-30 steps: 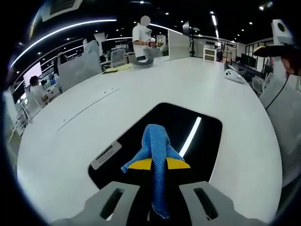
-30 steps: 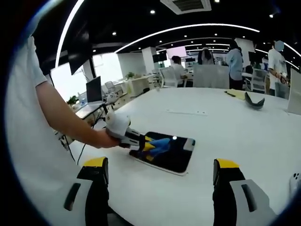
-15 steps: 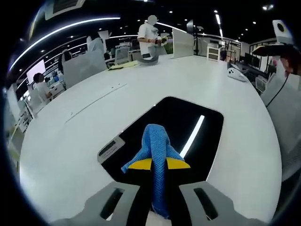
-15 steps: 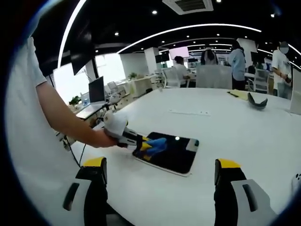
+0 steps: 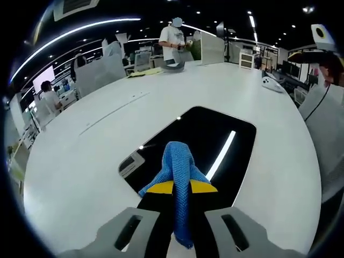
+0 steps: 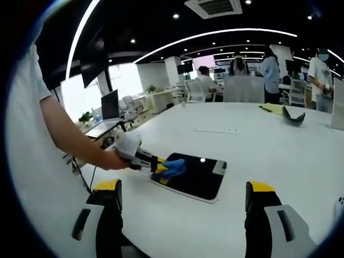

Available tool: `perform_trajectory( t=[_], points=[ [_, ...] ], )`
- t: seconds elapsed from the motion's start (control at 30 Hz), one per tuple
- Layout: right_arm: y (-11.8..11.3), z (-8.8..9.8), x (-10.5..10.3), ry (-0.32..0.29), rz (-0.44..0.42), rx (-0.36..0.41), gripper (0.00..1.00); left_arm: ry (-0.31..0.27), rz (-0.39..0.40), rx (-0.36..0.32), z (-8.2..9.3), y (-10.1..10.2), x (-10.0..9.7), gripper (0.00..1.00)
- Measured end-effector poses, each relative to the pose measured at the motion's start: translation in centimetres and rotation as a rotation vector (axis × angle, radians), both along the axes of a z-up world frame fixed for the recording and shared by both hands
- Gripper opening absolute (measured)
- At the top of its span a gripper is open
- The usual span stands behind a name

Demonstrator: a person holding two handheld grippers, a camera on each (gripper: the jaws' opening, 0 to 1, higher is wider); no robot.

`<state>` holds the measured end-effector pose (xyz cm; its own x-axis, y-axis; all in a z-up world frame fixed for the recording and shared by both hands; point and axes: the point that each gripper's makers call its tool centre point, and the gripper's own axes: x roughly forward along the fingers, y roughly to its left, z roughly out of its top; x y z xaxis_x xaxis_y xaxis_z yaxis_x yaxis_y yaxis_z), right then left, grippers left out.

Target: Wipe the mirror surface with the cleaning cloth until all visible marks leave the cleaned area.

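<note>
The left gripper's (image 5: pixel 181 187) jaws were clamped on the blue cleaning cloth (image 5: pixel 179 167), its bunched end pressed on the dark mirror (image 5: pixel 215 142) at the mirror's near edge. The right gripper's (image 6: pixel 181 203) jaws stood wide apart with nothing between them, held above the white table's (image 6: pixel 279 150) near edge — well apart from the mirror (image 6: pixel 200 174). In the right gripper view the cloth (image 6: pixel 171 167) sat at the mirror's left end, a hand (image 6: pixel 113 159) holding the left gripper (image 6: pixel 159 166). A small label (image 5: pixel 130 164) lay at the mirror's left corner.

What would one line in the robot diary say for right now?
left hand-held gripper: shut on blue cloth | cloth: on mirror near edge | right hand-held gripper: open, above white table
</note>
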<state>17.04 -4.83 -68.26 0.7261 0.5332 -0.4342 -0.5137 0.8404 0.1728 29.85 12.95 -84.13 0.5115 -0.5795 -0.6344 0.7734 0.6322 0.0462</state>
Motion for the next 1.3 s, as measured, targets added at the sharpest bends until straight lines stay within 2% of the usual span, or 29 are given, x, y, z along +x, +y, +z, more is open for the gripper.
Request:
perform_trajectory(
  t=[0.57,0.7,1.0,1.3],
  points=[
    [-0.2,0.0,-0.2,-0.008,-0.014,0.012,0.95,0.003,0.038,0.019,-0.1,1.6,-0.2,0.06],
    [-0.1,-0.2,-0.6,-0.002,-0.008,0.008,0.95,-0.017,0.036,0.045,-0.1,1.6,-0.4,0.06],
    [-0.8,-0.3,-1.3,0.01,-0.004,0.009,0.95,-0.017,0.087,0.019,-0.1,2.1,-0.3,0.06],
    [-0.7,-1.0,-2.6,0.032,0.04,0.01,0.95,-0.004,0.136,0.018,0.0,2.2,-0.4,0.06]
  ],
)
